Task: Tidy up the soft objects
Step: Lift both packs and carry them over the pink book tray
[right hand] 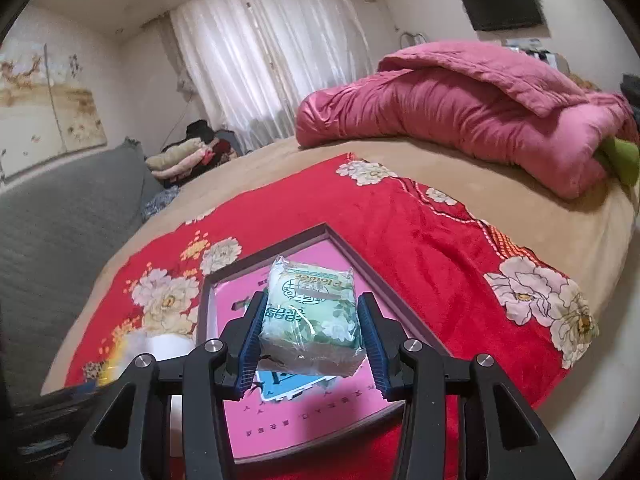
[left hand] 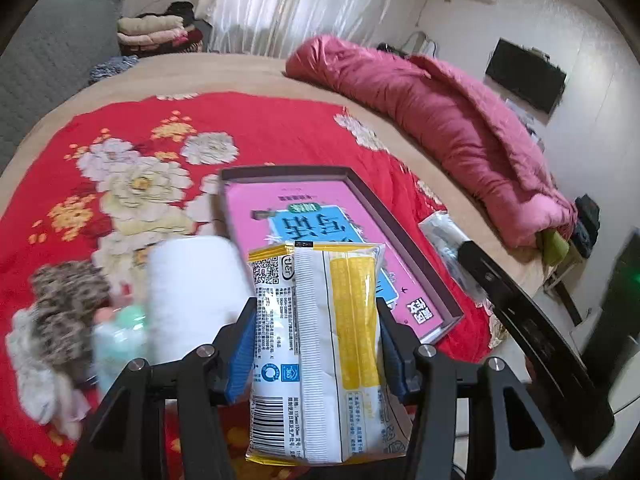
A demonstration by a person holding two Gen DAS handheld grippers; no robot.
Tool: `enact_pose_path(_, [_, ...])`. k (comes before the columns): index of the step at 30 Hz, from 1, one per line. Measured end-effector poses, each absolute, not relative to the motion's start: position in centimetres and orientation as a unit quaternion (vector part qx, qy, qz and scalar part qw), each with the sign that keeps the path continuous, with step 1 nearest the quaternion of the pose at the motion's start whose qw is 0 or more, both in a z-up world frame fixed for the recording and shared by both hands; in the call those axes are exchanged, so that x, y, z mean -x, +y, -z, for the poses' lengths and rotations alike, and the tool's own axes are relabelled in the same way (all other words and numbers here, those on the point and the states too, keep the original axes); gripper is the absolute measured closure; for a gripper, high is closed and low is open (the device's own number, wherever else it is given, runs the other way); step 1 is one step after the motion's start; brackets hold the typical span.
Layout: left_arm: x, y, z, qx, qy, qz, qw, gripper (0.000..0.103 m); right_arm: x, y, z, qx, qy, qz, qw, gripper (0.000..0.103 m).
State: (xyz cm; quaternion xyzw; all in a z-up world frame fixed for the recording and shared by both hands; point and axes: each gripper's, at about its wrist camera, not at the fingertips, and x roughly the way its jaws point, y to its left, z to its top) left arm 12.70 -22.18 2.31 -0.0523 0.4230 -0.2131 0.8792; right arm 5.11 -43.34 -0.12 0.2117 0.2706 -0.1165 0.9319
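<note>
My left gripper (left hand: 316, 344) is shut on a white and yellow tissue packet (left hand: 320, 344), held above the red floral blanket (left hand: 256, 128) just in front of a shallow box with a pink lining (left hand: 312, 208). My right gripper (right hand: 312, 328) is shut on a green floral tissue pack (right hand: 310, 320), held over the same box (right hand: 344, 412). Left of my left gripper lie a white roll (left hand: 192, 292), a teal soft item (left hand: 120, 332) and a leopard-print cloth (left hand: 68, 304), all blurred. The white roll also shows in the right wrist view (right hand: 168, 346).
A rolled pink quilt (left hand: 448, 128) lies along the far right of the bed (left hand: 240, 76). Folded clothes (left hand: 156, 32) are stacked near the curtain. A grey padded surface (right hand: 60, 232) lies left of the bed. A clear plastic packet (left hand: 444, 236) lies right of the box.
</note>
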Motion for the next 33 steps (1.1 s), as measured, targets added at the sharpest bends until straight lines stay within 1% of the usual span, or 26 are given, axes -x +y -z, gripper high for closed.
enact_pose_path(5, [-15.2,-26.4,-0.4,0.016,0.436,0.214,0.874,0.049,-4.9,-44.6,0.6,-0.221,0.269,0.118,0.930,0.056])
enact_pose_path(11, [-17.0,-29.1,2.0,-0.009,0.461,0.227,0.858,0.049,-5.1,-45.7,1.8,-0.236,0.279,0.111,0.924,0.056])
enact_pose_path(18, [-16.6,-30.0,4.3,-0.057,0.473,0.225,0.850,0.048,-6.3,-46.6,3.9,-0.255,0.311,0.106,0.909,0.055])
enact_pose_path(26, [-15.9,-30.8,5.4,-0.110,0.465,0.216,0.852,0.047,-8.0,-46.0,5.9,-0.229,0.367,0.124,0.893,0.055])
enact_pose_path(29, [-15.7,-31.1,5.6,-0.119,0.463,0.217,0.851,0.047,-8.4,-46.2,7.2,-0.235,0.391,0.128,0.881,0.054])
enact_pose_path(33, [-15.8,-30.9,5.6,-0.115,0.464,0.221,0.850,0.047,-8.5,-46.4,7.7,-0.236,0.395,0.134,0.878,0.053])
